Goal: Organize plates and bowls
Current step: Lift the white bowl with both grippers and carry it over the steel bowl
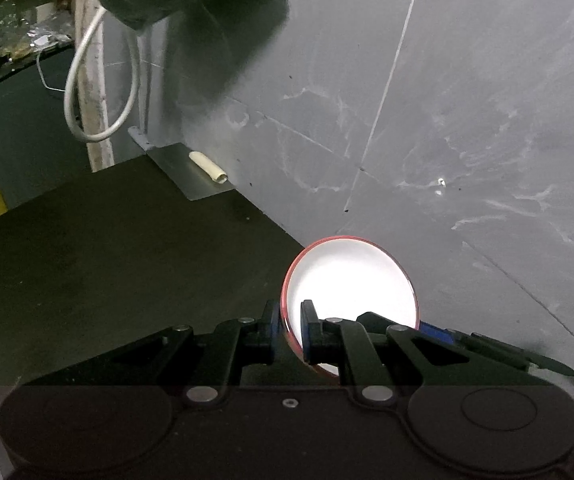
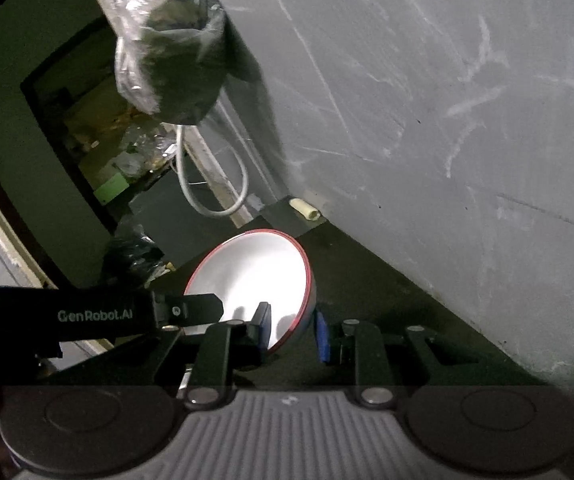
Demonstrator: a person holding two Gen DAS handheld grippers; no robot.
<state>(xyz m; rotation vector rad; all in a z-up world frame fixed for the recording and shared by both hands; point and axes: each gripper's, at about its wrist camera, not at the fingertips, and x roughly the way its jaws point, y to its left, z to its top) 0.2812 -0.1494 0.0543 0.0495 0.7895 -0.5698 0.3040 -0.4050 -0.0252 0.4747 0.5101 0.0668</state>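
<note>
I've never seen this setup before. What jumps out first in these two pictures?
The bright white bowl with a red rim glows against the dark counter, low in both views. Each claw pinches its rim: the left claw and the right claw. Above hangs a dark bundle wrapped in plastic by the scratched grey wall.

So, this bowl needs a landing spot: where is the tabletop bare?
The dark tabletop is bare left of the bowl, up to the metal plate with the cream tube. That corner, under the cable loop, is crowded.

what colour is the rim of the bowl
Red, around a white inside; the bowl shows it best in the right wrist view.
</note>
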